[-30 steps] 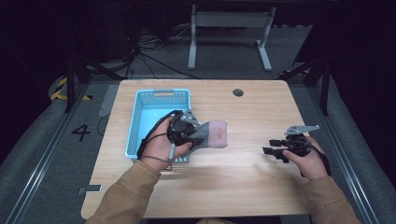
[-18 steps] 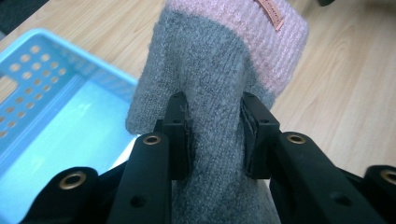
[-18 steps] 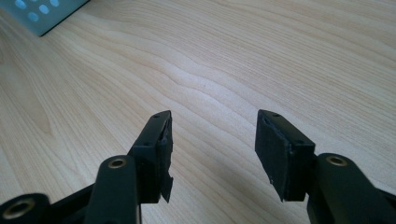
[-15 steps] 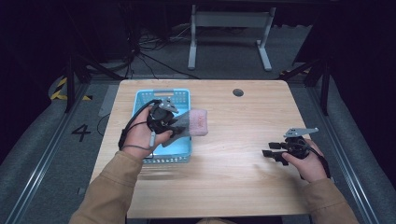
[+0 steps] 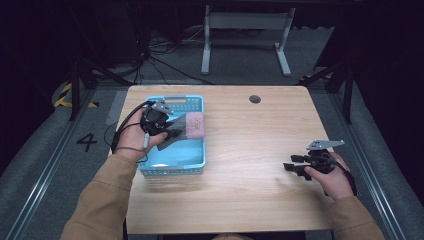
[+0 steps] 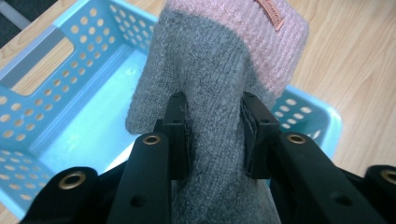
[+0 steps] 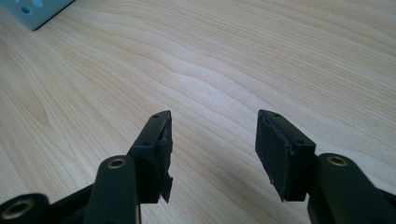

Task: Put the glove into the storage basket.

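- My left gripper (image 5: pixel 172 134) clamps the grey-and-pink sock (image 6: pixel 219 93) above the blue basket (image 5: pixel 195 162), its pink cuff over the right rim.
- My right gripper (image 5: pixel 295 167) sits open and empty at the near right of the table (image 5: pixel 250 135), bare wood around it.
- The left gripper view shows the sock's small tag (image 6: pixel 270 10).

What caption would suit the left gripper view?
Left gripper clamps a grey-and-pink knitted sock above a blue perforated basket.
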`<control>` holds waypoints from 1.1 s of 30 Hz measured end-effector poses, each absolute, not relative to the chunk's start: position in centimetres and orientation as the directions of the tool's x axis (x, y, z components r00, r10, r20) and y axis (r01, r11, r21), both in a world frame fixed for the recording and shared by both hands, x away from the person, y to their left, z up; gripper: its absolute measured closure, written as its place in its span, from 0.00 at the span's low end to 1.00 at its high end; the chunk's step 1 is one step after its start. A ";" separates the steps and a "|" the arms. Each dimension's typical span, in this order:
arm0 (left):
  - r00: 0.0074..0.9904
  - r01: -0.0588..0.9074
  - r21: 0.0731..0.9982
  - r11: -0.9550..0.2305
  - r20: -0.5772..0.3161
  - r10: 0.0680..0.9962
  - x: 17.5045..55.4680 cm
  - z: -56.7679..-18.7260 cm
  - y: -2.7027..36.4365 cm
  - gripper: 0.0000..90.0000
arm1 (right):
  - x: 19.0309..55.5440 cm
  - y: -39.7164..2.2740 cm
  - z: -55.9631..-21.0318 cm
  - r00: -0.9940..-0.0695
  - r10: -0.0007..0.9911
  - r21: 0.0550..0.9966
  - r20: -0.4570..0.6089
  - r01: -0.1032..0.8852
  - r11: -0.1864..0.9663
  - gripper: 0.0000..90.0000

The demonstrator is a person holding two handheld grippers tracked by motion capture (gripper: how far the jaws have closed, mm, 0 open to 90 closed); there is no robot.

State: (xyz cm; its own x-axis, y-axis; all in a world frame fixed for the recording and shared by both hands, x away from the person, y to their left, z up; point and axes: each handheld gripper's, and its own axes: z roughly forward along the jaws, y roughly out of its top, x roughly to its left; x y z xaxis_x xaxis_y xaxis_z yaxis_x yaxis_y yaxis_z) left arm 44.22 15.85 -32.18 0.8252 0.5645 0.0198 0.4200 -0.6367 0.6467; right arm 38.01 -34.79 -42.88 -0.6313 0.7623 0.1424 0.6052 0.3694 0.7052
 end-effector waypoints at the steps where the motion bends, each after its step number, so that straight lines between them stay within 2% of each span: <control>1: 0.821 0.426 0.649 -0.630 0.015 0.571 44.4 -32.4 16.0 0.76 | 37.9 -34.8 -42.9 -0.629 0.764 0.704 0.144 0.607 0.367 0.52; 17: 0.803 0.491 0.575 -0.655 -0.007 0.596 47.4 -36.6 17.4 0.75 | 37.4 -35.2 -43.0 -0.621 0.771 0.700 0.142 0.613 0.365 0.52; 33: 0.802 0.532 0.494 -0.688 -0.034 0.596 48.9 -39.0 16.2 0.75 | 37.4 -34.8 -43.2 -0.631 0.763 0.697 0.139 0.610 0.377 0.51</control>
